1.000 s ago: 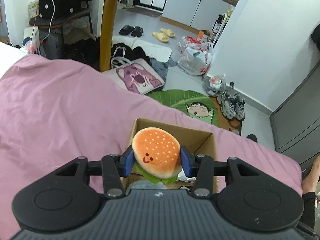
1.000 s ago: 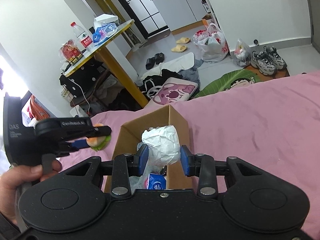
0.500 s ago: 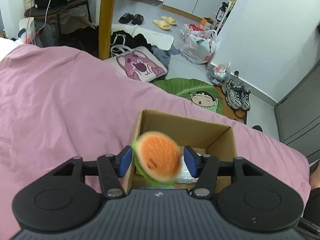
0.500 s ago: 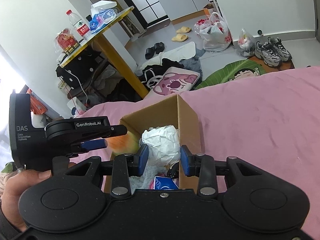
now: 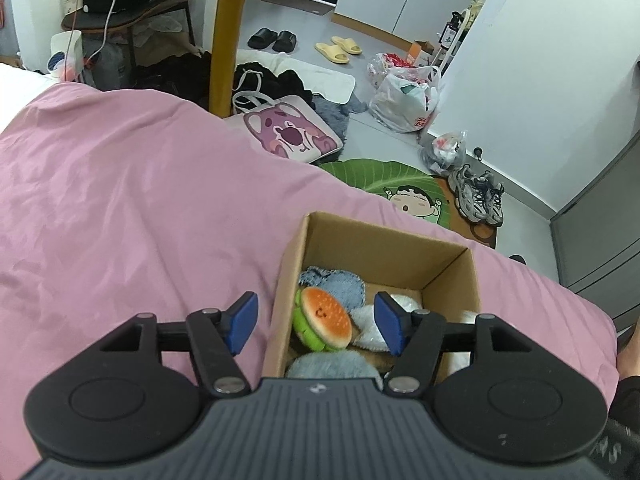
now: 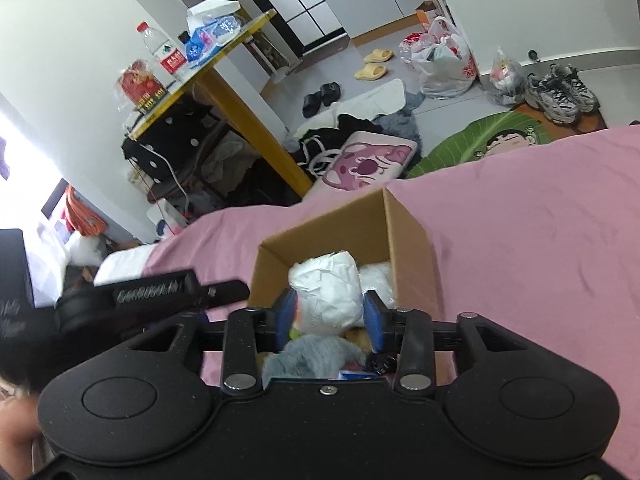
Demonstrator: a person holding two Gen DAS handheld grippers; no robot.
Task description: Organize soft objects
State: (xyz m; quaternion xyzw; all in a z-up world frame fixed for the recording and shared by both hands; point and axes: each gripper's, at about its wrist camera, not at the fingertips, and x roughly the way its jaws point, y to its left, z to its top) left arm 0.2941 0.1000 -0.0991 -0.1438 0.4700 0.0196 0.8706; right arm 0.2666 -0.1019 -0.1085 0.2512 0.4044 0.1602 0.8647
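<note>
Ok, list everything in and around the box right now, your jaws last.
cardboard box: one, brown, on the bedcover
burger plush: one, orange and green, inside box
denim-blue soft piece: one, blue, inside box, behind burger
grey furry plush: one, grey, box's near end
white bundle: one, white, held over box
bedcover: one, pink
left gripper: jaws open, above box
right gripper: jaws shut on the bundle

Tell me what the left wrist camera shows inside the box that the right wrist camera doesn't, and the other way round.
Only the left wrist view shows the burger plush lying in the cardboard box, beside a blue fuzzy item, with the left gripper jaws wide apart above it. Only the right wrist view shows the right gripper shut on a white crumpled bundle. Both show the box, a grey furry item and the pink blanket.
</note>
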